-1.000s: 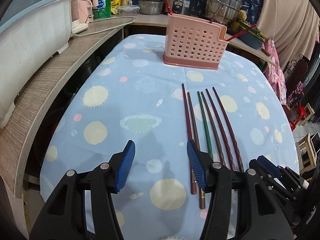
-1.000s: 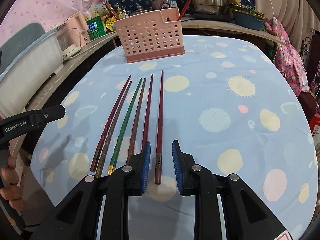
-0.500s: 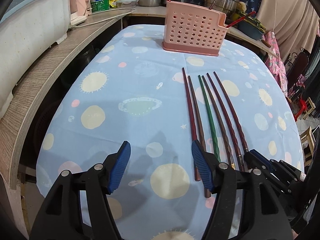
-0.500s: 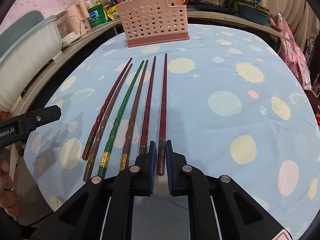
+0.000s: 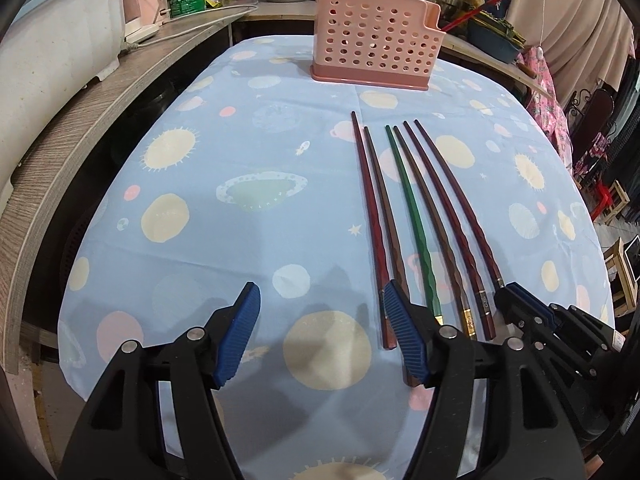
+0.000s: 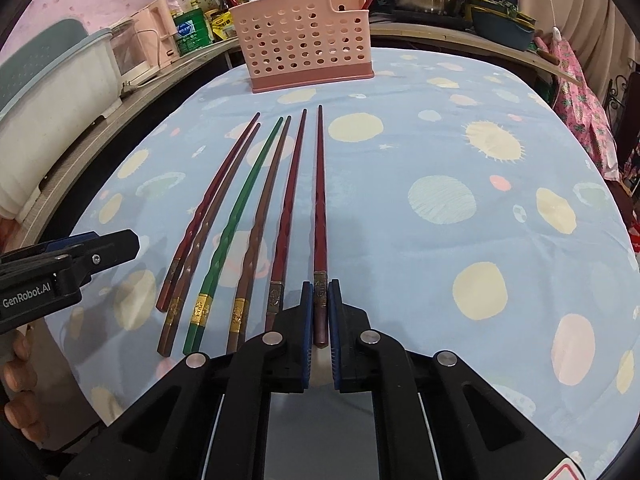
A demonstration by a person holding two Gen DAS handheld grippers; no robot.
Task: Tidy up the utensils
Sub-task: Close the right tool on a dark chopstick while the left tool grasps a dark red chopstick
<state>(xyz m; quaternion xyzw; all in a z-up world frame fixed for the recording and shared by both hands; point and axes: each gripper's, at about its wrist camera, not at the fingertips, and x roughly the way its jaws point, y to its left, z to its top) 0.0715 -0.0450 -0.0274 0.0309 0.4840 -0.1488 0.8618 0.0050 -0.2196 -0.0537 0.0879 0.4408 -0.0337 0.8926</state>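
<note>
**Right gripper pinching the first chopstick, left hanging open**

The right gripper (image 6: 319, 300) is clamping its blue pads onto the butt end of the rightmost chopstick (image 6: 320, 208), the pads having just closed in on it. The stick is still lying flat on the tablecloth (image 6: 460, 240), its tip pointing toward the pink holder (image 6: 304, 52) at the far end of the table.

To do this lift well, the hand is probably needing to raise the butt end gently, since the grip is sitting far from the stick's middle and the long tip could be swinging or drooping. Keeping the pinch square across the decorated band should be helping the stick not to twist. Then the tip wants to be steered up and over the holder's rim — a slow tilt toward upright looks safer than a quick one. The neighbouring stick is lying just beside the left pad, so a straight rise is avoiding a nudge.

The left gripper (image 5: 320, 320) is hovering with its fingers wide apart and having just been opening, nothing between them; its right finger is sitting over the butt ends of the leftmost sticks.

The chopsticks (image 5: 420, 220) are lying as six in a near-parallel row — dark red and brown ones with one green (image 5: 414, 216) among them. They are slender, faceted and slightly wavy, with gold or dark bands near the thick ends.
</note>
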